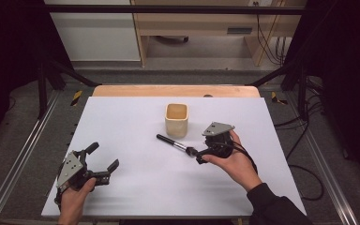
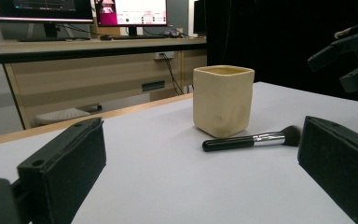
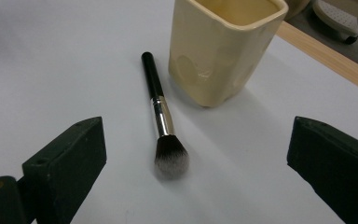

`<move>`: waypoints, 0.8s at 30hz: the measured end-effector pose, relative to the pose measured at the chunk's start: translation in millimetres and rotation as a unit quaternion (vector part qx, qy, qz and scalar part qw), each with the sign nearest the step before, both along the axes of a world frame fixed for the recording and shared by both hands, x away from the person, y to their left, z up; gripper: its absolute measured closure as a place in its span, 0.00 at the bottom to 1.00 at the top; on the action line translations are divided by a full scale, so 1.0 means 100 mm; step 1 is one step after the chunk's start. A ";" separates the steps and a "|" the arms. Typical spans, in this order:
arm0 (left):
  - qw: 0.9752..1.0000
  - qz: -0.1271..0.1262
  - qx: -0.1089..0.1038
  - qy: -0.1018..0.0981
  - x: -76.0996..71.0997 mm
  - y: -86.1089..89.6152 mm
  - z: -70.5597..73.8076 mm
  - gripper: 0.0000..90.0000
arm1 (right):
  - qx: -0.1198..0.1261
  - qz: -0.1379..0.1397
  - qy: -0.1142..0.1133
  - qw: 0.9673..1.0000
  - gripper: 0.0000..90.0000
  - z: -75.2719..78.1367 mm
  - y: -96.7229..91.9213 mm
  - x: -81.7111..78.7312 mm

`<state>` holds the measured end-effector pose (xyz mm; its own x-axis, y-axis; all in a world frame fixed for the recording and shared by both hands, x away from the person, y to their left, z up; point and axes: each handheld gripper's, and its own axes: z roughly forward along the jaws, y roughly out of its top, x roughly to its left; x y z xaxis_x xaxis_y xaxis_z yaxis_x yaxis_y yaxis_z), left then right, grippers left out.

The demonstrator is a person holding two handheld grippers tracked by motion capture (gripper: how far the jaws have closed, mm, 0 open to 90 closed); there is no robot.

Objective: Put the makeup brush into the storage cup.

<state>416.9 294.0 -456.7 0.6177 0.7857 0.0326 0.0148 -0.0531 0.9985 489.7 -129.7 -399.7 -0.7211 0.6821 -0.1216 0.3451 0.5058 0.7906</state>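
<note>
Lying flat: black-handled makeup brush (image 3: 161, 113), silver-collared.

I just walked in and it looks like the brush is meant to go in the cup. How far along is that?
Nothing looks done yet: the brush lies flat on the table beside the cup, not in it. In hand: the right gripper is open, close to the bristle end but not gripping it. The left gripper is open, off to the side. If that is the aim, left to do: grasp, lift and drop the brush into the cup.
</note>
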 end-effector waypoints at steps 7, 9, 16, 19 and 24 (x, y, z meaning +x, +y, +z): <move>1.000 -0.002 0.001 0.000 -0.01 0.00 0.00 0.01 | -0.031 0.015 0.024 0.999 0.06 -0.08 0.19 0.13; 1.000 -0.002 0.000 0.000 -0.01 0.00 -0.01 0.01 | -0.033 0.016 0.030 0.999 0.05 -0.10 0.23 0.17; 1.000 -0.005 0.007 0.002 -0.01 -0.01 -0.01 0.01 | -0.044 0.020 0.048 0.998 0.06 -0.19 0.33 0.29; 1.000 -0.007 0.007 0.002 -0.01 -0.02 -0.01 0.01 | -0.046 0.022 0.053 0.997 0.06 -0.22 0.35 0.31; 1.000 -0.008 0.010 0.005 0.00 -0.04 -0.02 0.01 | -0.044 0.024 0.051 0.997 0.06 -0.23 0.40 0.33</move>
<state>416.5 290.4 -459.2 0.6311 0.7746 0.0414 0.0238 -0.0726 0.9971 522.9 -90.2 -423.0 -0.7641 0.6366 -0.1046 0.3951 0.5900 0.7041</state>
